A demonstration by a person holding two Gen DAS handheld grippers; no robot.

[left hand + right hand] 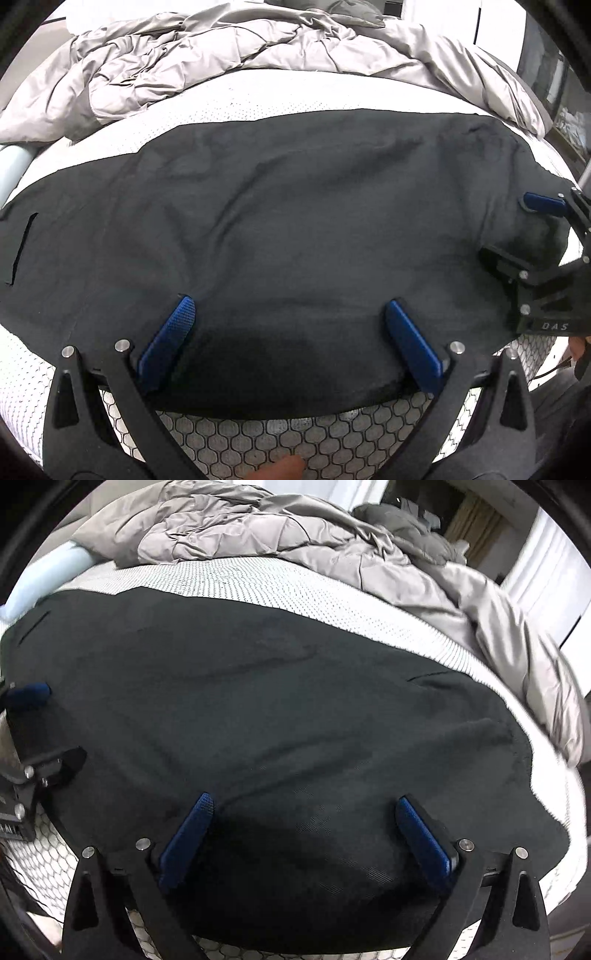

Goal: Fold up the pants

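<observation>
Black pants (288, 236) lie spread flat across the white mattress (221, 96), a pocket slit at their far left. My left gripper (290, 306) is open, its blue fingertips (177, 325) resting over the pants' near edge. My right gripper (304, 805) is open too, blue fingertips (417, 827) over the near edge of the pants (280, 720) further right. Each gripper shows in the other's view: the right one at the right edge (517, 229), the left one at the left edge (55, 723).
A crumpled grey duvet (229, 48) is heaped along the far side of the bed and runs down its right side (509, 635). The mattress side has a honeycomb mesh (295, 439). A pale blue bolster (48, 572) lies at the far left.
</observation>
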